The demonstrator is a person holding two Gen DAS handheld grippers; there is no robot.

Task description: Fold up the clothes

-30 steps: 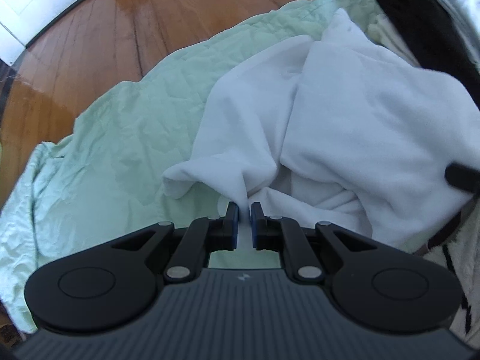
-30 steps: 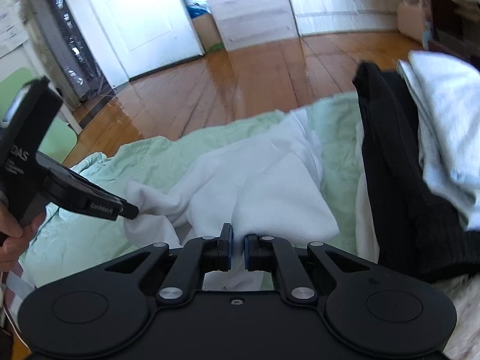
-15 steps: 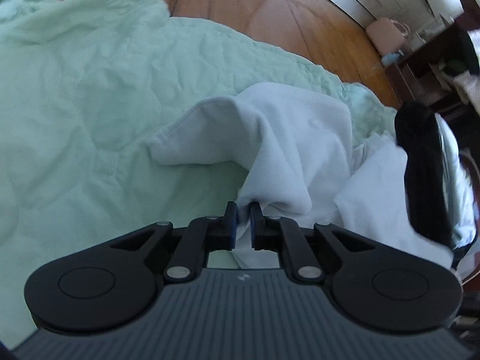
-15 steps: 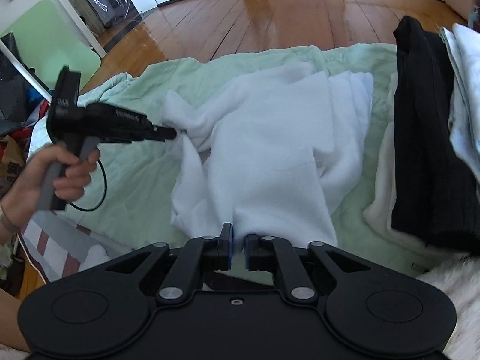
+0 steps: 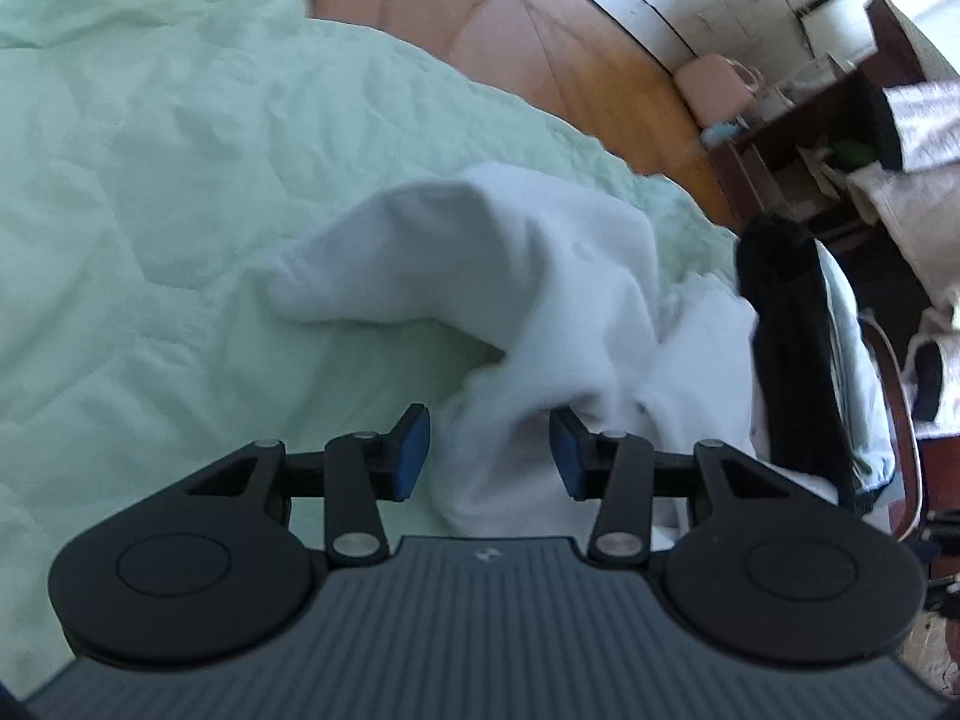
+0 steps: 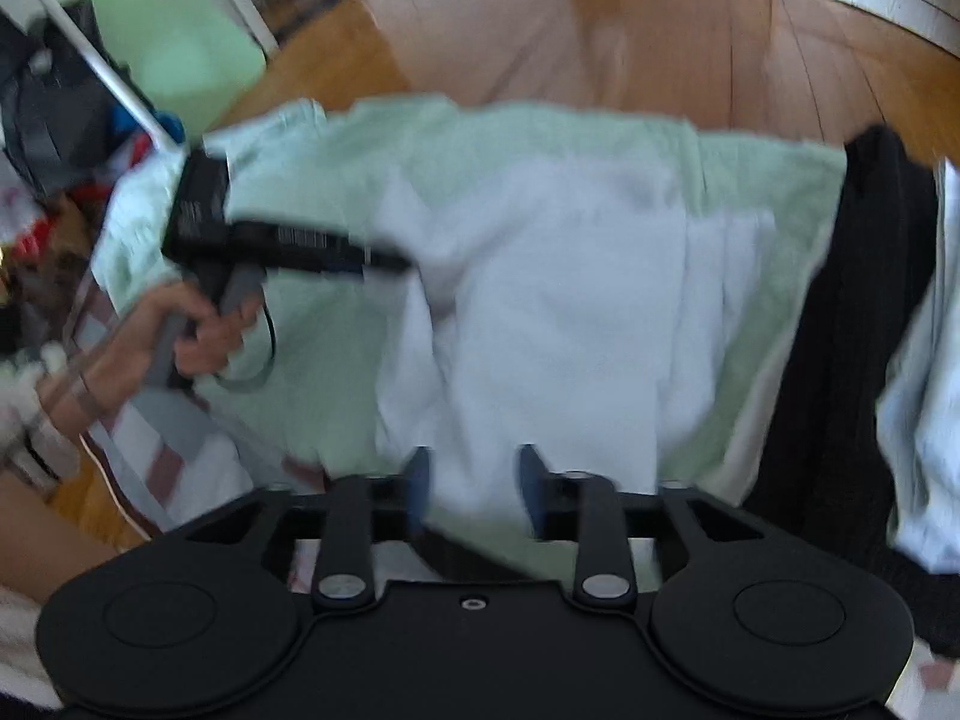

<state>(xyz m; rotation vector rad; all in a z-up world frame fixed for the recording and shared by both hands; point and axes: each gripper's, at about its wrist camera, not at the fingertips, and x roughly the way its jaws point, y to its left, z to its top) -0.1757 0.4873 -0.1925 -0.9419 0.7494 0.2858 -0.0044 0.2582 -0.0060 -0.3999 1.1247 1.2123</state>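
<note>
A white fleece garment [image 5: 528,276] lies rumpled on a pale green sheet [image 5: 150,192]. My left gripper [image 5: 489,453] stands open, and a fold of the white cloth sits loose between its blue pads [image 5: 411,456]. In the right wrist view the same white garment [image 6: 564,312] spreads across the green sheet [image 6: 336,360]. My right gripper [image 6: 474,486] is open at the garment's near hem, with cloth lying between the spread fingers. The left gripper [image 6: 390,261] shows there too, held by a hand [image 6: 204,324], its tip at the garment's left edge.
A black garment [image 6: 840,360] and a pale blue-white one [image 6: 924,390] lie at the right of the sheet. The black garment [image 5: 786,336] also shows in the left wrist view. Wooden floor [image 6: 600,30] lies beyond. Dark wooden furniture [image 5: 840,138] stands at the far right, clutter [image 6: 54,120] at the left.
Both grippers have gone from shut on the white garment to open, letting the cloth go. The right view has tilted down and blurred with motion.
</note>
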